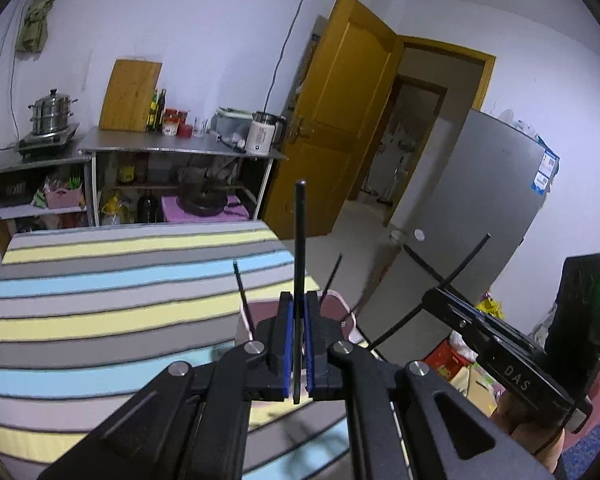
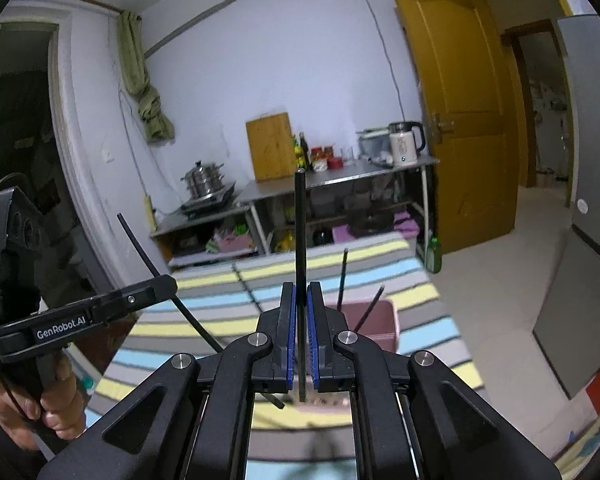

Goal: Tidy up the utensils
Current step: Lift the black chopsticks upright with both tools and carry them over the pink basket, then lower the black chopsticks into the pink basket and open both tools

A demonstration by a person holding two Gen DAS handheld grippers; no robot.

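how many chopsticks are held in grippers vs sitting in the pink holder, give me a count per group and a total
Chopsticks clamped in a gripper: 2, one in the left gripper as chopstick, one in the right gripper as chopstick
Chopsticks standing in the pink holder: 2, chopstick and chopstick
Total: 4

Both grippers are built of matte black plastic links joined by round silver pivot screws. The left gripper [image 1: 298,344] and the right gripper [image 2: 302,338] each carry straight black fingers [image 2: 286,332] lined with ribbed blue pads [image 1: 287,344]. White lettering is printed on the bodies: "DAS" in the left wrist view, "GenRobot.AI" in the right. Bare skin is seen on the left hand [image 2: 40,408], and a thin black cable is looped beside it.
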